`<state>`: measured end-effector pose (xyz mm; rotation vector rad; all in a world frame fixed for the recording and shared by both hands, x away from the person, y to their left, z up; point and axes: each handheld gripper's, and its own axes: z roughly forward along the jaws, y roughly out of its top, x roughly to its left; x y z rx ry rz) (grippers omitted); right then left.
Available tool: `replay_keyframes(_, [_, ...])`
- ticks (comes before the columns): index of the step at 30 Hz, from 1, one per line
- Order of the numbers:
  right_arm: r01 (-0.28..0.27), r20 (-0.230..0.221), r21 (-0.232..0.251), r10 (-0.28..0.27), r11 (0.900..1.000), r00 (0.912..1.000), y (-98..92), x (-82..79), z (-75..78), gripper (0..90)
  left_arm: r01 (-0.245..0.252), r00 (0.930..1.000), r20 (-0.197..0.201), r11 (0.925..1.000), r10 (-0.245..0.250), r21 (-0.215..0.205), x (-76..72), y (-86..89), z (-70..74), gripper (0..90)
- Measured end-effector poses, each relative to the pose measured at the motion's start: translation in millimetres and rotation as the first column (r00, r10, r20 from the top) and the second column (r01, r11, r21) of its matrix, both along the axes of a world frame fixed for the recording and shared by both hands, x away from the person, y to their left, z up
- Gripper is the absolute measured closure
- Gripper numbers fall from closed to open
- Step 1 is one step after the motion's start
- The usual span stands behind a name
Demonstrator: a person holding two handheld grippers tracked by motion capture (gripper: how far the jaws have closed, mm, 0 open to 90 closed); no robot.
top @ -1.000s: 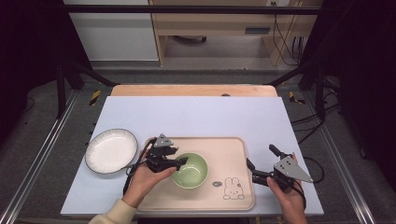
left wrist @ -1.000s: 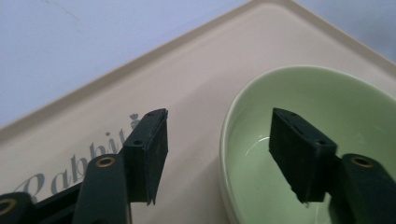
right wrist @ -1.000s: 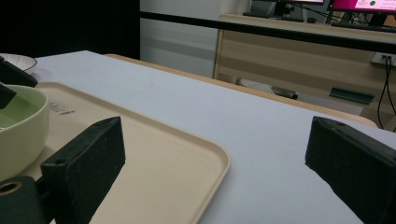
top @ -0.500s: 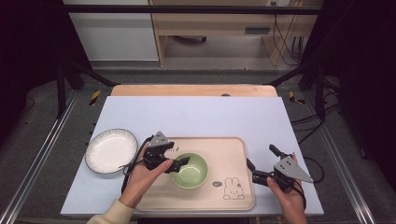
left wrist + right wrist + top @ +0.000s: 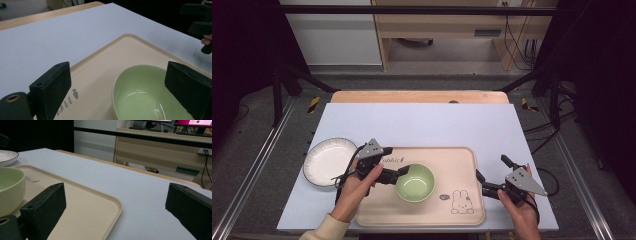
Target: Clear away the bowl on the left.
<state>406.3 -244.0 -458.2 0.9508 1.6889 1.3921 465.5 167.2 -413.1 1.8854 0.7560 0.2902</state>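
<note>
A pale green bowl (image 5: 415,182) stands empty on a beige tray (image 5: 462,165) with a rabbit drawing. My left gripper (image 5: 396,161) is at the bowl's left side, open. In the left gripper view its jaws stand wide apart with the bowl (image 5: 147,97) low between them, nearer the right jaw, and neither jaw presses on it. My right gripper (image 5: 493,168) is held at the tray's right edge, open, with nothing in it. In the right gripper view the tray's corner (image 5: 110,205) lies between the jaws and the bowl (image 5: 10,190) stands at far left.
A white plate (image 5: 328,161) lies on the pale blue mat (image 5: 422,125) left of the tray. The right gripper (image 5: 197,20) appears at the top right of the left gripper view. Wooden furniture and cables stand beyond the table's far edge.
My left gripper has drawn back a little to the left from the bowl. The bowl, the tray and the right gripper have stayed where they were.
</note>
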Motion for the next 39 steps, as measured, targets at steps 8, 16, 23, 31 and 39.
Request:
replay_keyframes(8, [0.004, 0.001, 0.008, -0.004, 1.0, 1.0, -1.0, -0.3, 0.2, 3.3, -0.03, 0.9981, 0.051, 0.9974, 0.034, -0.066, -3.3, 21.1, 7.1, 6.1])
replay_keyframes(16, [0.002, -0.003, 0.013, -0.002, 1.0, 1.0, 0.2, -0.3, 0.0, 3.1, -0.043, 0.9935, 0.099, 0.9905, 0.056, -0.13, -9.6, 33.8, 17.4, 6.2])
replay_keyframes(23, [0.002, -0.002, 0.012, -0.002, 1.0, 1.0, -0.4, -0.1, 0.0, 2.8, -0.043, 0.9895, 0.131, 0.9887, 0.062, -0.144, -15.2, 42.5, 20.9, 6.2])
replay_keyframes(31, [-0.004, 0.0, 0.002, 0.004, 1.0, 1.0, 0.9, 0.1, -0.2, 2.8, -0.07, 0.983, 0.158, 0.9856, 0.094, -0.154, -19.4, 63.7, 23.3, 6.2])
replay_keyframes(39, [-0.007, 0.002, 0.001, 0.007, 1.0, 1.0, 1.6, 0.2, -0.1, 2.8, -0.089, 0.9761, 0.18, 0.9798, 0.122, -0.179, -19.8, 83.5, 30.1, 6.2])
